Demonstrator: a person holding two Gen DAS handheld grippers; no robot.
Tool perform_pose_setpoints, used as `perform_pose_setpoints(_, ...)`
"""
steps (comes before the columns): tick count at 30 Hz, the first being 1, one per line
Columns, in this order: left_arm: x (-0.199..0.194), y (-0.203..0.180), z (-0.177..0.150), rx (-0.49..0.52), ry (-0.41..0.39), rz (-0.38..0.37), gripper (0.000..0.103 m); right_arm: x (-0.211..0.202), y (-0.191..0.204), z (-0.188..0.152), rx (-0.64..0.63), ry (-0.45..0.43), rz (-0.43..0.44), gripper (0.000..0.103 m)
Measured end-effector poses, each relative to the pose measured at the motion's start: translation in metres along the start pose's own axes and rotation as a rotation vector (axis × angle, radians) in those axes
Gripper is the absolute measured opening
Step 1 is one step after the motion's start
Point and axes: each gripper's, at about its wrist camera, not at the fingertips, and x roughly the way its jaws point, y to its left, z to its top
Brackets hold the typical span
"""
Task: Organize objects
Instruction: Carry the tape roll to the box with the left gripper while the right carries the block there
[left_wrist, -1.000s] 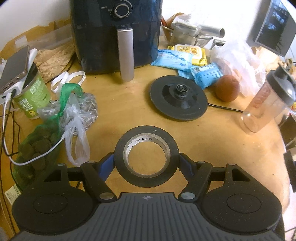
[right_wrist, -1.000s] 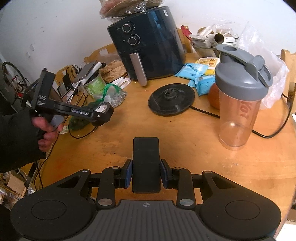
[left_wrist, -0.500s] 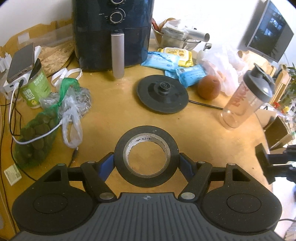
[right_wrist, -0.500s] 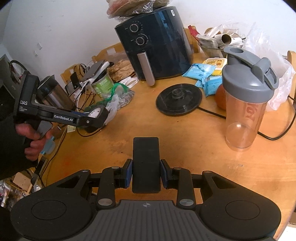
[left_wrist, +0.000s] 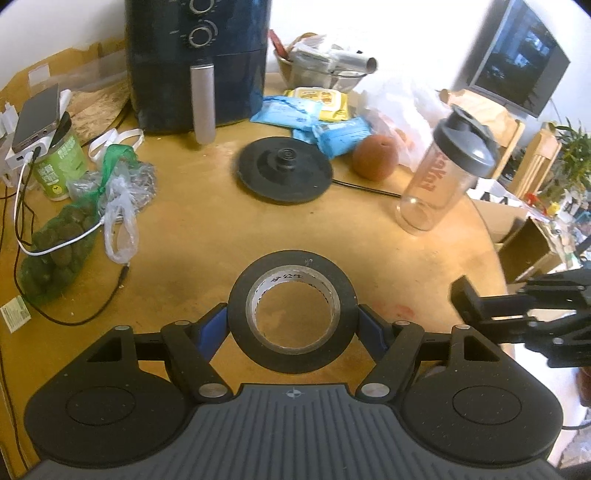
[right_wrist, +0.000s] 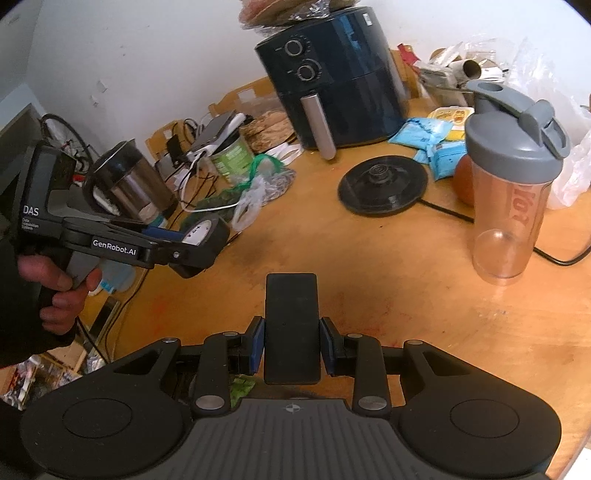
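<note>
"GenRobot.AI" in white on the arm of the left gripper (right_wrist: 199, 245), "DAS" above smaller unreadable lines on its handle body, red lettering on the shaker bottle (right_wrist: 511, 206) too distorted to read

Table (left_wrist: 207, 236) worn wood; air fryer (left_wrist: 195, 62) glossy plastic, brushed-metal handle; shaker bottle (right_wrist: 511, 192) clear plastic.

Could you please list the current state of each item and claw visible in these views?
Left claw: shut on the black tape roll, held above the table.
Right claw: shut on a flat black block.
Shaker bottle: upright, empty, lid on.
Kettle base: bare, corded.
Air fryer: drawer closed.
Phone: resting atop the green can.
</note>
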Motion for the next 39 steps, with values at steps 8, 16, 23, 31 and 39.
perform_pose_setpoints(8,-0.012,-0.023,-0.016,0.03,0.004,-0.006,0.072,-0.003,0.003,-0.01,-0.01,0.021,0.036,0.034)
perform_pose_setpoints(16,-0.019,-0.038,-0.04,0.034,0.025,-0.021,0.072,-0.004,0.01,-0.02,-0.043,0.063,0.06,0.034)
perform_pose_setpoints(23,-0.021,-0.053,-0.062,0.042,0.067,-0.03,0.072,-0.006,0.021,-0.028,-0.08,0.099,0.066,0.033)
perform_pose_setpoints(31,-0.019,-0.063,-0.083,0.04,0.121,-0.034,0.072,-0.006,0.032,-0.044,-0.119,0.15,0.082,0.031)
perform_pose_setpoints(39,-0.021,-0.066,-0.094,0.023,0.143,-0.027,0.072,0.0,0.041,-0.051,-0.223,0.171,0.022,0.042)
